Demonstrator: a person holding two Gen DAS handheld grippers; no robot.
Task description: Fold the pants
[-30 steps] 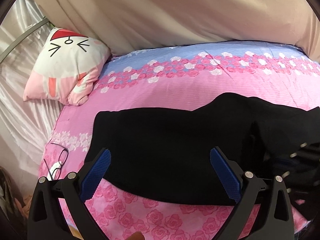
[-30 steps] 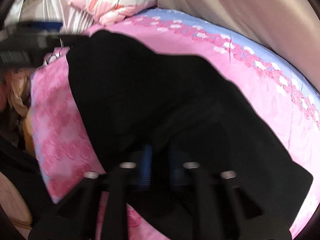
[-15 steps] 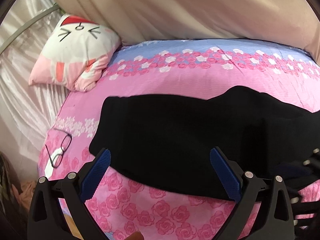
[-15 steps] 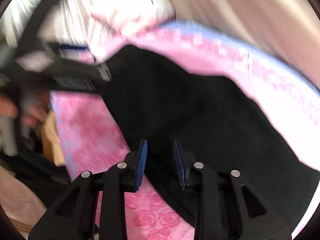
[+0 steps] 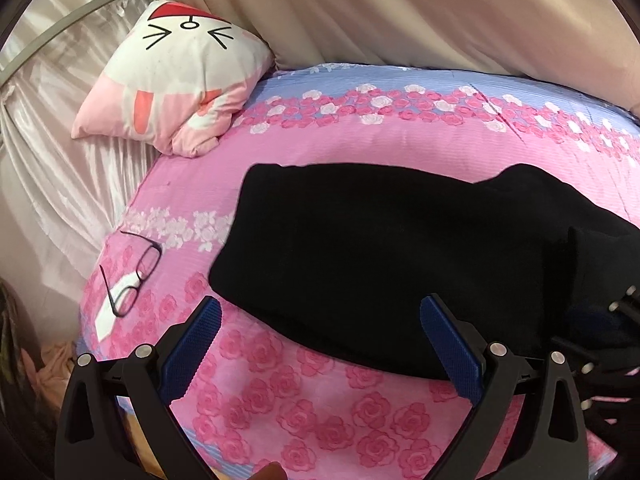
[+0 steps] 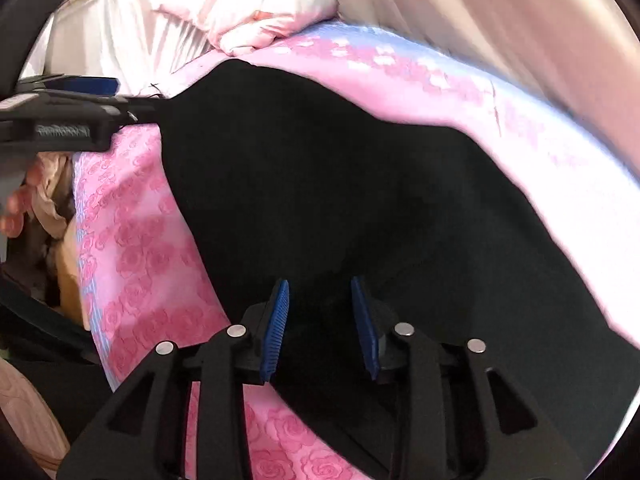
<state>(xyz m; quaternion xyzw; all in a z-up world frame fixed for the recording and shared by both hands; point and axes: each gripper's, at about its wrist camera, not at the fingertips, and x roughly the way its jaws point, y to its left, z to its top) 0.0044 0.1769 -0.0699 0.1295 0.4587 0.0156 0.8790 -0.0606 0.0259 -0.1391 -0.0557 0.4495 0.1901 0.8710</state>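
Black pants (image 5: 384,252) lie folded on a pink rose-print bedspread (image 5: 304,408); they also fill the right wrist view (image 6: 360,184). My left gripper (image 5: 320,320) is wide open and empty, hovering at the near edge of the pants. My right gripper (image 6: 320,312) is partly open over the pants' near edge, with dark cloth lying between its blue pads (image 6: 276,320); no grip is visible. The left gripper also shows at the left of the right wrist view (image 6: 64,120).
A cat-face pillow (image 5: 176,76) lies at the bed's far left. Black-rimmed glasses (image 5: 132,276) lie on a white card near the bed's left edge. Beige curtains (image 5: 400,12) hang behind the bed. Clothes are piled beyond the bed's left edge (image 6: 52,200).
My right gripper has opened and let go of the pants' fold. My left gripper has drawn back and shifted left, so the pants sit farther right in its view.
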